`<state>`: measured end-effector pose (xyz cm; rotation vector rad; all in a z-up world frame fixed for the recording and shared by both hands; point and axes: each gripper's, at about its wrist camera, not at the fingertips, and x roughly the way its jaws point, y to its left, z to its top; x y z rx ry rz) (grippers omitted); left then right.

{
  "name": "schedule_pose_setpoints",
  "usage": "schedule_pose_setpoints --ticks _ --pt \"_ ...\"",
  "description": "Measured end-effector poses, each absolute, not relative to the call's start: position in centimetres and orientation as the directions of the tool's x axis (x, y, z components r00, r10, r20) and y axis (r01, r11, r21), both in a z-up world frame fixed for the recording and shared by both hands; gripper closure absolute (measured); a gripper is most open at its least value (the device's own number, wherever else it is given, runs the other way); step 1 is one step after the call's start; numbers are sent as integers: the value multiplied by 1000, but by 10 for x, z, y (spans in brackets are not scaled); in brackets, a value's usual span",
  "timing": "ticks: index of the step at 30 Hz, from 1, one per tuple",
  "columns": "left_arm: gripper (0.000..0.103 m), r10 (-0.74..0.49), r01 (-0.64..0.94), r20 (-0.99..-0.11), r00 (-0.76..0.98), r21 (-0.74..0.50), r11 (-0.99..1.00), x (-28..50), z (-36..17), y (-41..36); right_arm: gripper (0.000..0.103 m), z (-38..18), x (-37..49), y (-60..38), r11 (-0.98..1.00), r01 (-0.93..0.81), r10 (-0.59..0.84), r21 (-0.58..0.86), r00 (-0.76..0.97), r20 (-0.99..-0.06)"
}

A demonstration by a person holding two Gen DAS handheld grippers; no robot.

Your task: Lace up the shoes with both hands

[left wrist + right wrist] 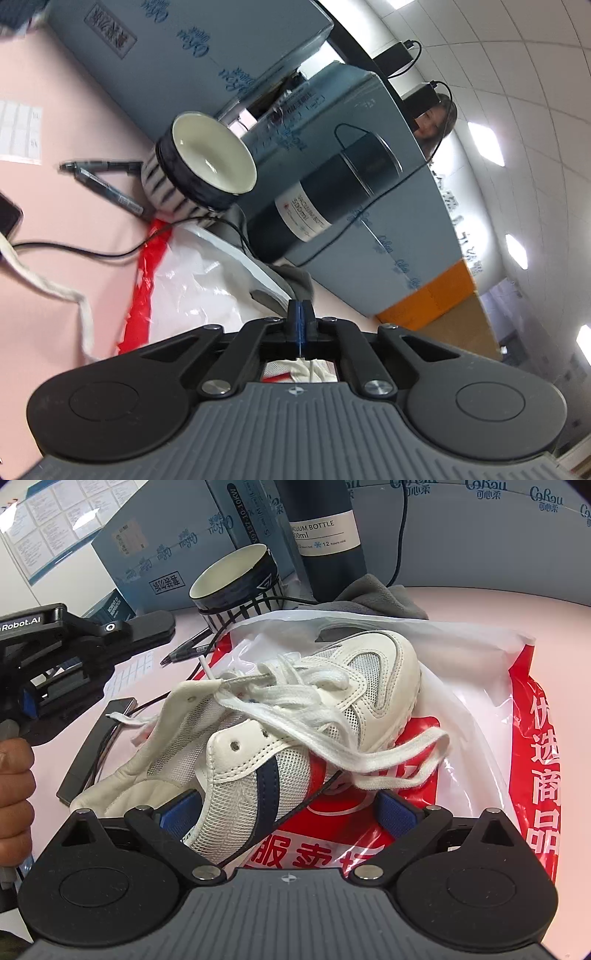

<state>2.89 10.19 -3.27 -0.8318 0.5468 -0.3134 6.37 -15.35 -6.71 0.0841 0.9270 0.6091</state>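
Right wrist view: a white sneaker [295,716] with a navy side stripe lies on a red-and-white plastic bag [480,686] on the pink table [517,605], its heel near and its toe pointing far and to the right. The right gripper [291,808] has its blue-padded fingers [397,814] spread wide; the shoe's heel sits between them, closer to the left pad, and whether it touches that pad cannot be told. A loose white lace [369,753] trails across the shoe's upper and curls out to the right over the bag, above the right pad. One lace tip [205,666] stands up at the far left of the tongue.

At the left edge, a hand [14,794] holds the left gripper [33,698], its body marked "Robot.AI".

Beyond the shoe stand a striped bowl [240,579] and a dark flask [325,535] labelled "VACUUM BOTTLE", "12 hours cold". The blue cartons [166,546] behind carry the brand "CoRou". A marker pen [188,650] and a black cable [221,635] lie by the bowl, and a grey cloth [376,594] sits at the far edge of the bag.

In the left wrist view, the left gripper's fingers [295,317] are pressed together; whether they pinch anything cannot be told. A white lace strand [55,291] crosses the table at the left.
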Motion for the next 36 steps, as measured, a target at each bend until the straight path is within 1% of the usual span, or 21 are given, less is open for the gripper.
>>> schedule_pose_setpoints --ticks 1,2,6,7,9,11,12,16,17,21,24,29,31,34,35,36 --pt "97 -480 58 -337 810 -768 638 29 -33 100 2 -67 64 -154 830 -456 526 322 445 -724" --pt "96 -492 64 -341 801 -769 636 28 -34 98 2 -67 64 -154 830 -456 526 322 445 -725" --pt "95 -532 80 -370 762 -761 644 32 -38 85 2 -67 63 -153 830 -457 524 320 443 -727" --pt "92 -539 83 -380 752 -757 648 34 -40 81 2 -67 64 -153 830 -457 524 320 442 -728" --pt "90 -550 81 -398 734 -753 653 39 -44 74 2 -67 64 -153 829 -458 525 321 442 -727" --pt "95 -547 89 -398 736 -745 661 40 -46 70 2 -67 64 -153 830 -457 525 321 443 -726" --pt "101 -541 86 -397 741 -743 663 40 -46 70 2 -67 64 -153 830 -457 524 319 445 -726" --pt "101 -514 49 -395 762 -755 654 41 -46 75 2 -66 72 -152 839 -473 498 270 467 -730" --pt "101 -508 46 -395 765 -754 655 40 -46 75 0 -66 74 -153 842 -475 489 255 473 -733" --pt "101 -498 44 -388 776 -754 656 33 -42 75 1 -60 72 -156 865 -447 446 227 480 -755" --pt "101 -493 36 -381 782 -763 646 30 -42 78 1 -51 59 -164 863 -447 452 236 475 -755" --pt "101 -490 32 -366 791 -776 630 28 -39 82 1 -30 38 -177 891 -425 402 161 573 -714" --pt "101 -489 27 -367 791 -778 627 27 -39 82 1 -22 33 -180 888 -428 419 168 602 -680" --pt "101 -490 21 -368 790 -783 622 24 -39 83 1 -21 31 -173 874 -466 422 139 586 -692" --pt "101 -493 21 -366 789 -787 617 24 -39 84 3 -22 31 -172 868 -475 429 142 576 -696" --pt "101 -494 17 -364 789 -791 611 24 -40 84 7 -24 32 -170 862 -484 438 150 564 -700"
